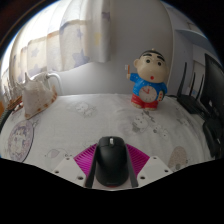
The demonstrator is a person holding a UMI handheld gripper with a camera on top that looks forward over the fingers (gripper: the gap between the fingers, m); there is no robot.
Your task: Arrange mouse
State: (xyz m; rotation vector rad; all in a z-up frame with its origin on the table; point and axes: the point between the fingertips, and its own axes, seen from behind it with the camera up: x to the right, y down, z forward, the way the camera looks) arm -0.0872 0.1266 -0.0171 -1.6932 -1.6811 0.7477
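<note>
A black computer mouse point(110, 165) sits between my gripper's point(110, 150) two fingers, its nose pointing forward and its scroll wheel on top. The magenta pads point(86, 158) press against both of its sides, so the gripper is shut on the mouse. It is held low over a white, marble-patterned table point(90, 120); I cannot tell whether it touches the surface. The rear of the mouse is hidden below the fingers.
A cartoon boy figurine in blue point(148, 78) stands on the table beyond the fingers, to the right. A white crumpled bag-like object point(40, 95) sits at the far left. A dark object point(205, 88) stands at the right edge of the table.
</note>
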